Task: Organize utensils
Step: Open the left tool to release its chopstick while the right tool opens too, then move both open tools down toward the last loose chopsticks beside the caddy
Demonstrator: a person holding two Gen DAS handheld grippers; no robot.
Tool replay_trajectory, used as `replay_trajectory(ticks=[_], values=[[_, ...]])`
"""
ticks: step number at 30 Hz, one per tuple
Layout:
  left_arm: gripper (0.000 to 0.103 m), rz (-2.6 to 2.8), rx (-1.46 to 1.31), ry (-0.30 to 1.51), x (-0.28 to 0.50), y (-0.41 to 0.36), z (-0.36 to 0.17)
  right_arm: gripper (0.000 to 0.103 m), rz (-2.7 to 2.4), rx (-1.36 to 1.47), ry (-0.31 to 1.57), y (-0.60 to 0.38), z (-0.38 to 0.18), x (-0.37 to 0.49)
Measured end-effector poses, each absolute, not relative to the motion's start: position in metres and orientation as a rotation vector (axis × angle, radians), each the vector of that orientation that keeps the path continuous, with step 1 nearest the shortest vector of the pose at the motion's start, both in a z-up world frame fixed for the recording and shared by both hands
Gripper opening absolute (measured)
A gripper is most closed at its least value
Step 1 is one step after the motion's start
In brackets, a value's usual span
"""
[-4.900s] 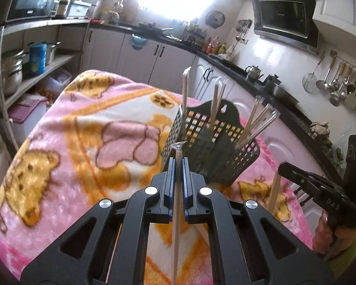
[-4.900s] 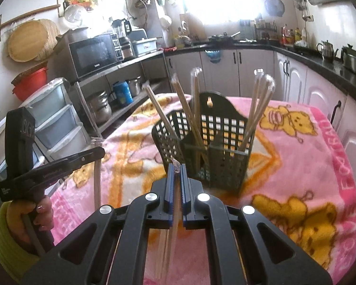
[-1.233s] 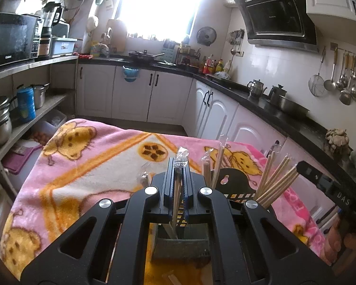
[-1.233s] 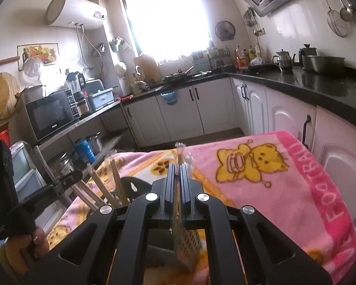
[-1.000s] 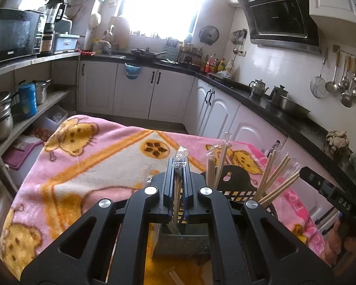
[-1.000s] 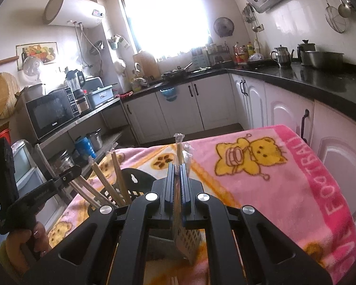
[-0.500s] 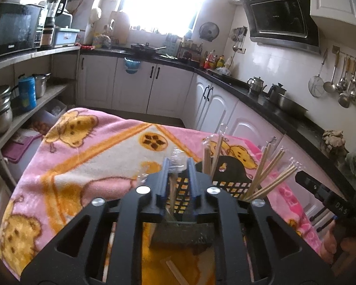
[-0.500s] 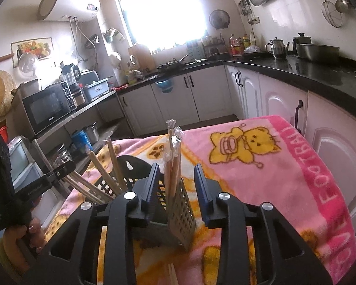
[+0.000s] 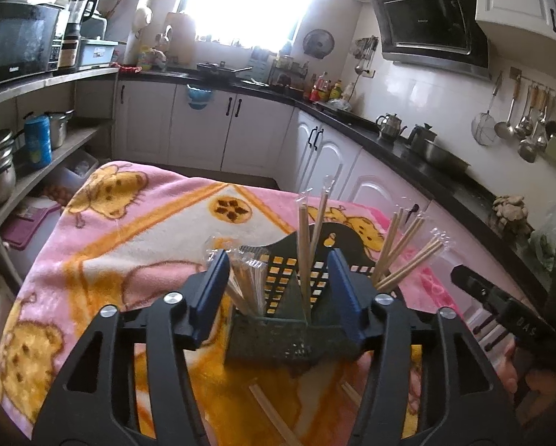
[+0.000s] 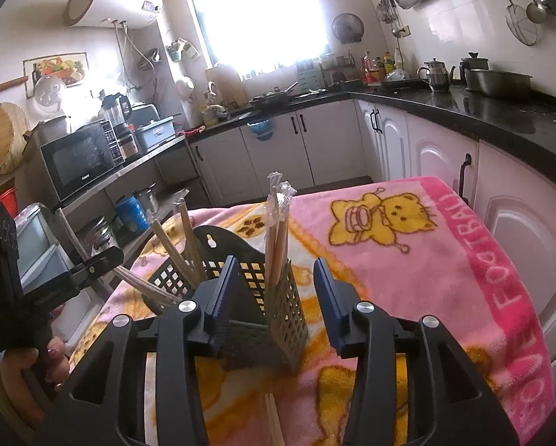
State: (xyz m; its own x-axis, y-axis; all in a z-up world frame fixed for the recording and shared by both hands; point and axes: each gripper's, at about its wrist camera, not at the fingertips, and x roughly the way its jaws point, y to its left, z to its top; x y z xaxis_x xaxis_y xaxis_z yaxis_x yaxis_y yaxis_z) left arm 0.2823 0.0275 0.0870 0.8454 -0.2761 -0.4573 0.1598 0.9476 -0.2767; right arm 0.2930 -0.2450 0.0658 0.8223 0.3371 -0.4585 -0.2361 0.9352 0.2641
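Note:
A dark perforated utensil basket (image 9: pixel 278 330) stands on the pink cartoon blanket (image 9: pixel 136 238). Several wrapped pairs of wooden chopsticks (image 9: pixel 307 234) stand upright in its compartments. My left gripper (image 9: pixel 278 293) is open and empty, its jaws to either side of the basket. My right gripper (image 10: pixel 270 297) is open and empty over the basket (image 10: pixel 281 319), with a wrapped chopstick pair (image 10: pixel 278 230) standing between its jaws. Loose chopsticks (image 9: pixel 270 412) lie on the blanket in front of the basket; they also show in the right wrist view (image 10: pixel 274 420).
White cabinets and a black counter (image 9: pixel 407 148) run behind and to the right of the table. Shelves with a microwave (image 10: pixel 81 160) and pots stand to the left. The other handheld gripper shows at the edge of each view.
Both grippers held wrapped chopsticks and brought them over the basket. Both have now opened and the chopsticks stand in the basket.

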Motion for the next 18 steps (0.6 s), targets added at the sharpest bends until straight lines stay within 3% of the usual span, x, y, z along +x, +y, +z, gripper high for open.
replay_trajectory(ticks=[6,10,18], values=[[0.069,-0.258,-0.239,0.514,0.268,0.026,0.085,0.047,0.323,0.187,0.534,-0.242,0.064,0.279],[0.087,-0.262,-0.240,0.511,0.258,0.027,0.084,0.049,0.330,0.177,0.547,-0.239,0.062,0.271],[0.090,-0.252,-0.252,0.517,0.241,0.038,0.079,0.051,0.342,0.162,0.576,-0.232,0.054,0.258]])
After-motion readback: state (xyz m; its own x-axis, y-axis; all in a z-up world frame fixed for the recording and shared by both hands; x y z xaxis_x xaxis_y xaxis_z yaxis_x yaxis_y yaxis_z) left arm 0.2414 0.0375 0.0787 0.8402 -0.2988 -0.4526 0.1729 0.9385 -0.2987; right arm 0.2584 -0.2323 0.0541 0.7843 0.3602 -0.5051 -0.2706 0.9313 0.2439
